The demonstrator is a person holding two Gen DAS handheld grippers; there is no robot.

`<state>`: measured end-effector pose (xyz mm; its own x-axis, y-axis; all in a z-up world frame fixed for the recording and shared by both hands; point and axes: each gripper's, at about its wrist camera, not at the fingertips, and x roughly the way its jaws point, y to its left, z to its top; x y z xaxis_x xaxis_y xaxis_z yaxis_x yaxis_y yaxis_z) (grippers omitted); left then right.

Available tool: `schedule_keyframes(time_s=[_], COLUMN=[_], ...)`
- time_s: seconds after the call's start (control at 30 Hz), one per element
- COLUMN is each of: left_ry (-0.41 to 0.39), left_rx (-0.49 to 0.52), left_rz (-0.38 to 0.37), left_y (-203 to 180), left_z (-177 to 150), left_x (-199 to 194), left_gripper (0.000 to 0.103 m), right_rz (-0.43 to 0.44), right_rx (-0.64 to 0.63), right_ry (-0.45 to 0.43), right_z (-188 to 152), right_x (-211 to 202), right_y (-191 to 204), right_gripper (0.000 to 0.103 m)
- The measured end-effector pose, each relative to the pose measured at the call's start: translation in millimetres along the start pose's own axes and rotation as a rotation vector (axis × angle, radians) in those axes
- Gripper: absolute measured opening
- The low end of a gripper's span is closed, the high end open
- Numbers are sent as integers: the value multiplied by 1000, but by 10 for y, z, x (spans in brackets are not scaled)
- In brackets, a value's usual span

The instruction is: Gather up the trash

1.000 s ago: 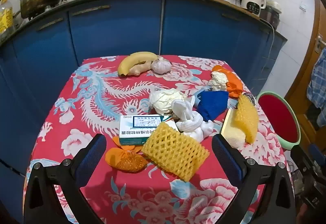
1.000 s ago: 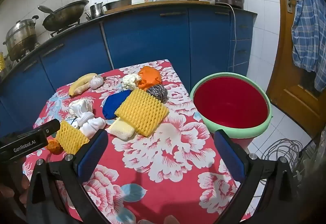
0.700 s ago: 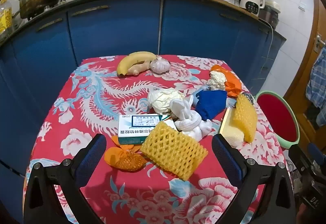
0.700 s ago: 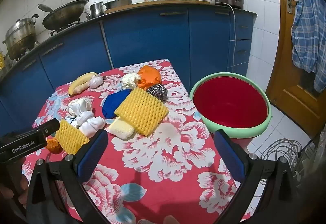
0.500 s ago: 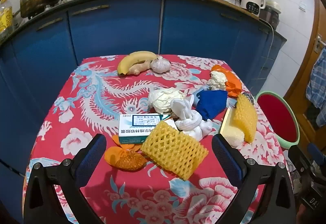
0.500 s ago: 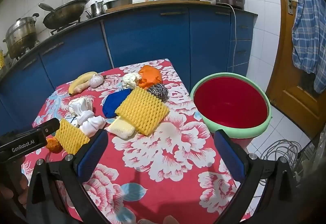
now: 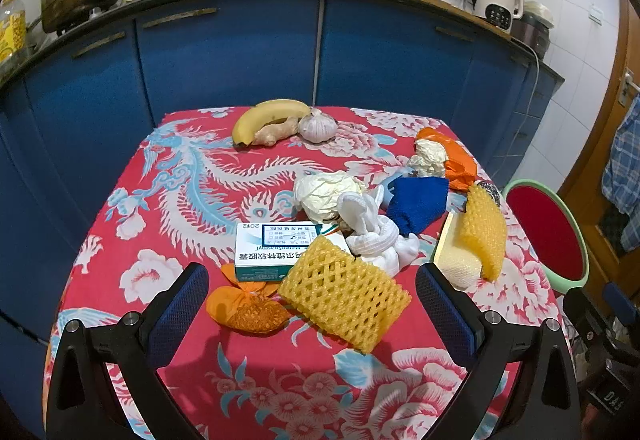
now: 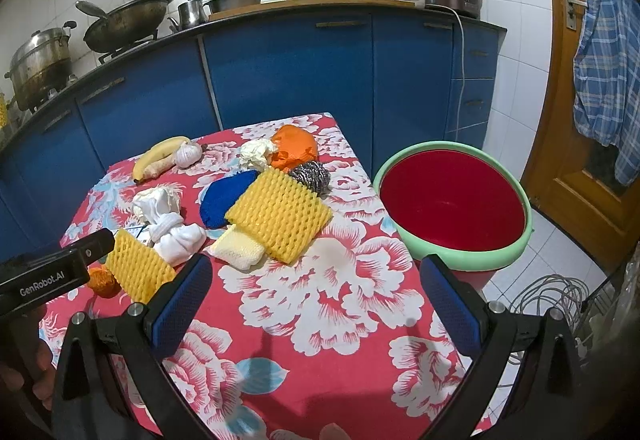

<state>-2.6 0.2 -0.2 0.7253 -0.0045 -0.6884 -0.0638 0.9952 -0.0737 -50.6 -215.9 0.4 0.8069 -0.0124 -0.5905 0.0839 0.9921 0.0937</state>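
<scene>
**Q.** What did the two views show of the trash, and how would it have handled?

**A.** The trash lay in a loose cluster at the centre of the left-wrist frame. Nearest was a yellow foam net [image 7: 345, 294], leaning on a medicine box [image 7: 276, 250], with an orange mesh wad [image 7: 248, 310] just beside it at lower left. Judged by look, the net was very light, soft and springy; pinching across its raised edge seemed the surest hold, since a flat press would merely have squashed it. The crumpled white tissue [image 7: 374, 236] and blue cloth [image 7: 416, 201] behind looked equally limp.

**Q.** And the grippers?

**A.** The left gripper [image 7: 312, 304] hung with fingers well apart, bracketing the net, empty. The right gripper [image 8: 316, 294] was likewise spread and empty, over bare cloth, with a second foam net [image 8: 280, 215] in mid-frame.

**Q.** The surface and room?

**A.** The worktop [image 8: 320, 320] wore a red floral cloth, likely to drag or wrinkle. A red basin [image 8: 452, 203] with a green rim stood beside its edge at right, the probable receptacle. Blue cabinets [image 8: 288, 71] filled the upper frame; a banana [image 7: 268, 115] and garlic [image 7: 318, 125] lay at the far edge.
</scene>
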Motion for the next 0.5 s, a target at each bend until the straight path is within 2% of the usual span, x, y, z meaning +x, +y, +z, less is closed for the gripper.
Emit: schedule_keyframes(time_s=[0.5], left_ry=[3], left_rx=[-3], left_rz=[0], left_y=[19], left_z=[-6], left_x=[8], left_gripper=[103], right_rz=[-3], right_rx=[-4], right_ry=[-1], right_z=[2], right_x=[0], right_y=[9], right_gripper=[102])
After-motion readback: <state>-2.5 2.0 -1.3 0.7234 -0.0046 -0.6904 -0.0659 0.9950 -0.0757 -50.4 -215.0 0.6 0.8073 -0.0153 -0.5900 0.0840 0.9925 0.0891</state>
